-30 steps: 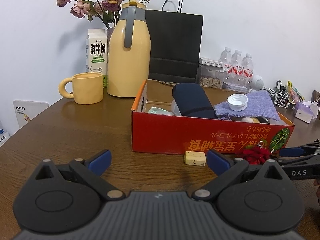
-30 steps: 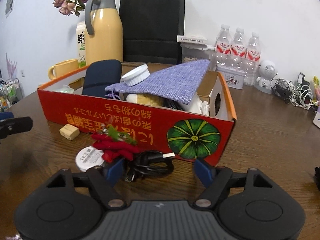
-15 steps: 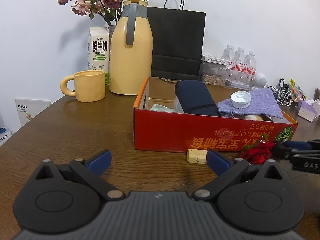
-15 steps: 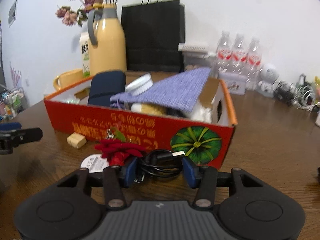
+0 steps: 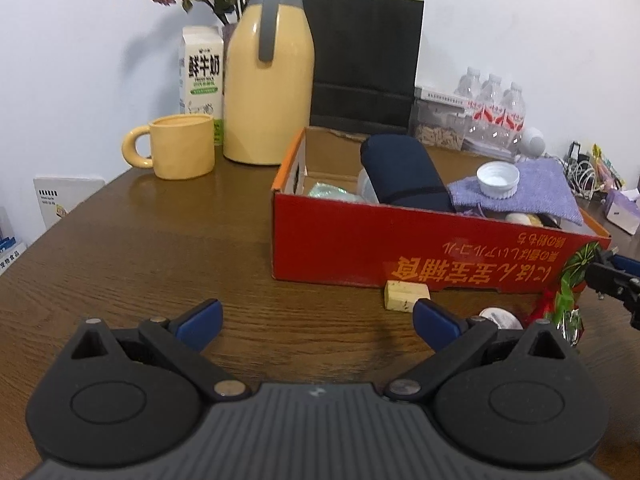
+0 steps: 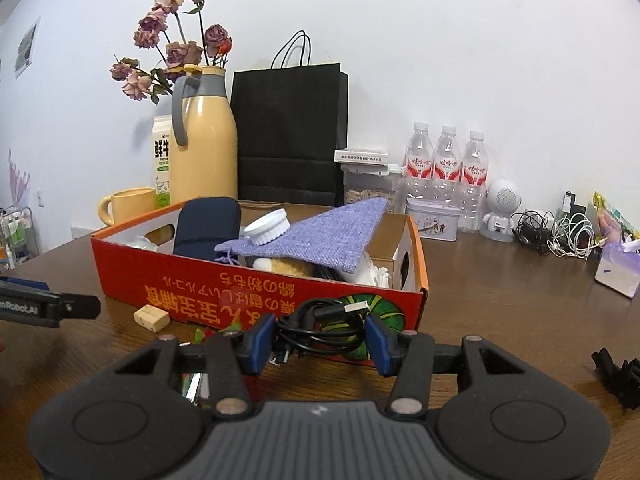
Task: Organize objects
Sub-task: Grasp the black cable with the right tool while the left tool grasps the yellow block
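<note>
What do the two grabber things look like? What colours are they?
Each hand-held gripper is black plastic. The left hand-held gripper has a grey ribbed body, two round black discs, silver pivot pins and blue pads on its fingertips. The right hand-held gripper is built the same way. Seen from the side, an arm of the left one carries white lettering. No cables or sleeves show.

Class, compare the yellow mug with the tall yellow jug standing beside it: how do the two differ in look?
The yellow mug is short and open-topped; the yellow jug is tall, narrows to a neck and is capped. The mug's handle is a yellow ring at its side; the jug's is a grey strap down from its top. Both stand upright on the wooden table and share a pale yellow colour.
</note>
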A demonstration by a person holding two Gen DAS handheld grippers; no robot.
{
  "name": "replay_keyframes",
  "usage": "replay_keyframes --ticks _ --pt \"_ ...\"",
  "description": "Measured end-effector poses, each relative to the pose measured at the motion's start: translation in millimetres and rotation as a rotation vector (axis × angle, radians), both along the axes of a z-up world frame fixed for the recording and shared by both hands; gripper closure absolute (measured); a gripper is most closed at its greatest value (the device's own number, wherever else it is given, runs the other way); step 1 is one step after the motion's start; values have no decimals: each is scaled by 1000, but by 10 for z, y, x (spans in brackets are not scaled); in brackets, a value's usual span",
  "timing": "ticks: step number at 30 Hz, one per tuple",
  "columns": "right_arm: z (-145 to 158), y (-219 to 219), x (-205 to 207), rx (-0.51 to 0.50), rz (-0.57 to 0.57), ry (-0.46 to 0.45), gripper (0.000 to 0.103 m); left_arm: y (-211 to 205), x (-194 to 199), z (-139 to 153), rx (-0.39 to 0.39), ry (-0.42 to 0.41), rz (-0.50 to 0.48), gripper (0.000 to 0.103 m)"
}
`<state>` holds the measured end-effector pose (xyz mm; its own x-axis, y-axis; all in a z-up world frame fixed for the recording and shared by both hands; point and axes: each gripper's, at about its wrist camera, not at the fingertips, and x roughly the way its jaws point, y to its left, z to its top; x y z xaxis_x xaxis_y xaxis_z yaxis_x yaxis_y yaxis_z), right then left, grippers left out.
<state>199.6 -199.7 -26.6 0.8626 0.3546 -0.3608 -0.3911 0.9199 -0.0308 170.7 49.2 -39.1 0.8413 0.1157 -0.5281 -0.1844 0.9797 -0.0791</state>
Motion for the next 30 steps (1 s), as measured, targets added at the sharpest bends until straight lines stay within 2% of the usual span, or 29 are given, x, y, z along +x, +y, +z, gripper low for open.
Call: replay_keyframes --ticks 11,17,30 --pt "8 -4 -38 12 7 -22 55 -268 376 -57 37 82 -37 0" --pt "15 -18 -53 18 14 -31 55 -354 567 -115 50 150 -11 0" --pt "19 -19 -72 21 20 -39 55 -386 687 -130 60 155 8 0"
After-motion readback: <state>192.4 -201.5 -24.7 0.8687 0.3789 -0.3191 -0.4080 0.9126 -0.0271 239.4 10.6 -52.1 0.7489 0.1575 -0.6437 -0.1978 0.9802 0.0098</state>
